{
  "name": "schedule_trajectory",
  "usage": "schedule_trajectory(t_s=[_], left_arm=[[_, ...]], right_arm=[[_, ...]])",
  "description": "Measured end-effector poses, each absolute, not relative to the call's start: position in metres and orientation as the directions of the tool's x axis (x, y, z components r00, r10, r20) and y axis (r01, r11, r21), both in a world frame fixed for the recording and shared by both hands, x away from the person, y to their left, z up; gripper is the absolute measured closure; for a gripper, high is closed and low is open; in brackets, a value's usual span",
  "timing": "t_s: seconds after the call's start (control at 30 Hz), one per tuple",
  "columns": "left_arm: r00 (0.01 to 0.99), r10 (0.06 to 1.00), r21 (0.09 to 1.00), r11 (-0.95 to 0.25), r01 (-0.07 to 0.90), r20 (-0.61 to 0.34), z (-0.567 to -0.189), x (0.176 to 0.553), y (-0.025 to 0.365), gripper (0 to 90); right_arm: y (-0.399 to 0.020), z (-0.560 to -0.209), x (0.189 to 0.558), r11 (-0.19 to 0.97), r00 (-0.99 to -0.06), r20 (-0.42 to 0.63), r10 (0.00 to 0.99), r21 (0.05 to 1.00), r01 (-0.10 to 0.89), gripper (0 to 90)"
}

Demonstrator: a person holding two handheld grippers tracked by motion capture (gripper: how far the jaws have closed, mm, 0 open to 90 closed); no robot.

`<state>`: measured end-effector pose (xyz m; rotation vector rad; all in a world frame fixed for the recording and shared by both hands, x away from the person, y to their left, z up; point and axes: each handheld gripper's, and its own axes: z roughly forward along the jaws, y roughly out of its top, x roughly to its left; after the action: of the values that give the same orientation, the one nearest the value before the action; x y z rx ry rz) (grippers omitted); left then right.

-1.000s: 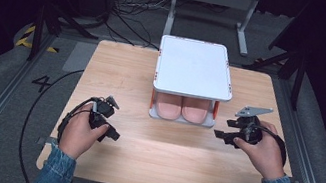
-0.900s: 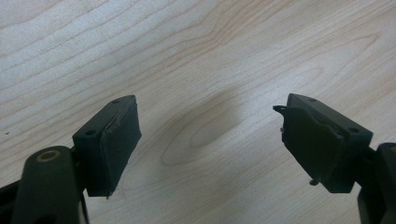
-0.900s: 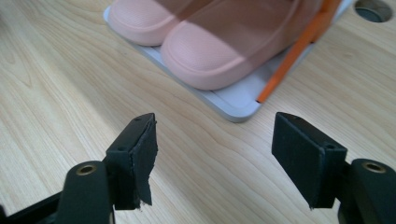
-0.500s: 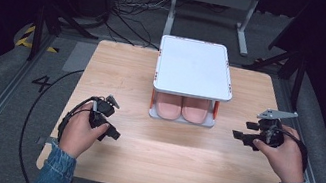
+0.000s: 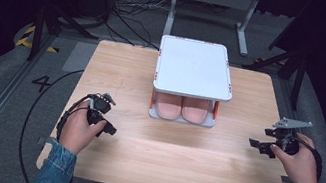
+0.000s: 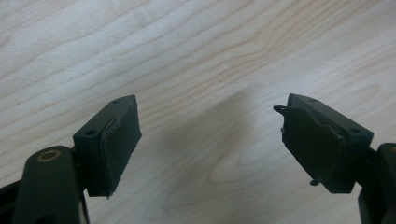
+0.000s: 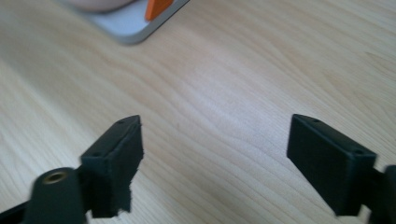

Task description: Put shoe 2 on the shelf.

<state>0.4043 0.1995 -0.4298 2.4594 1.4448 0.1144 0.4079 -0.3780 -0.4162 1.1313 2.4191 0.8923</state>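
Note:
A white two-level rack (image 5: pixel 194 67) stands at the middle of the wooden table (image 5: pixel 174 159). A pair of pink shoes (image 5: pixel 182 108) lies side by side on its lower shelf, toes toward me. My left gripper (image 5: pixel 110 114) rests at the front left, open over bare wood, as the left gripper view (image 6: pixel 210 126) confirms. My right gripper (image 5: pixel 260 138) hovers near the table's right edge, well away from the rack. Its jaws have just been opening and stand wide with nothing between them (image 7: pixel 215 140). A corner of the rack's base (image 7: pixel 133 23) with an orange post lies beyond them.
A metal stand (image 5: pixel 211 8) and cables (image 5: pixel 129 12) lie on the floor behind the table. Black cable loops from the left gripper over the table's left edge (image 5: pixel 37 115). Bare wood spans the front of the table.
The right hand has drawn its gripper rightward from beside the rack's front corner toward the table's right edge, and its jaws look wider. The left hand has stayed put.

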Motion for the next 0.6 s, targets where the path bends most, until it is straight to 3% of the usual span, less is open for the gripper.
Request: schedule_trajectory(t_s=[0.07, 0.27, 0.6], left_arm=[[0.492, 0.866, 0.294, -0.449, 0.844, -0.088, -0.431, 0.405, 0.202, 19.7], [0.515, 0.852, 0.346, -0.456, 0.820, -0.096, -0.437, 0.408, 0.209, 19.2], [0.534, 0.840, 0.397, -0.460, 0.795, -0.095, -0.446, 0.412, 0.215, 18.2]], right_arm=[[-0.381, -0.424, 0.409, 0.513, -0.680, 0.003, 0.733, 0.655, 0.555, 18.2], [-0.385, -0.447, 0.415, 0.511, -0.659, -0.037, 0.751, 0.665, 0.545, 16.4], [-0.389, -0.478, 0.423, 0.454, -0.649, -0.001, 0.761, 0.716, 0.530, 16.3]])
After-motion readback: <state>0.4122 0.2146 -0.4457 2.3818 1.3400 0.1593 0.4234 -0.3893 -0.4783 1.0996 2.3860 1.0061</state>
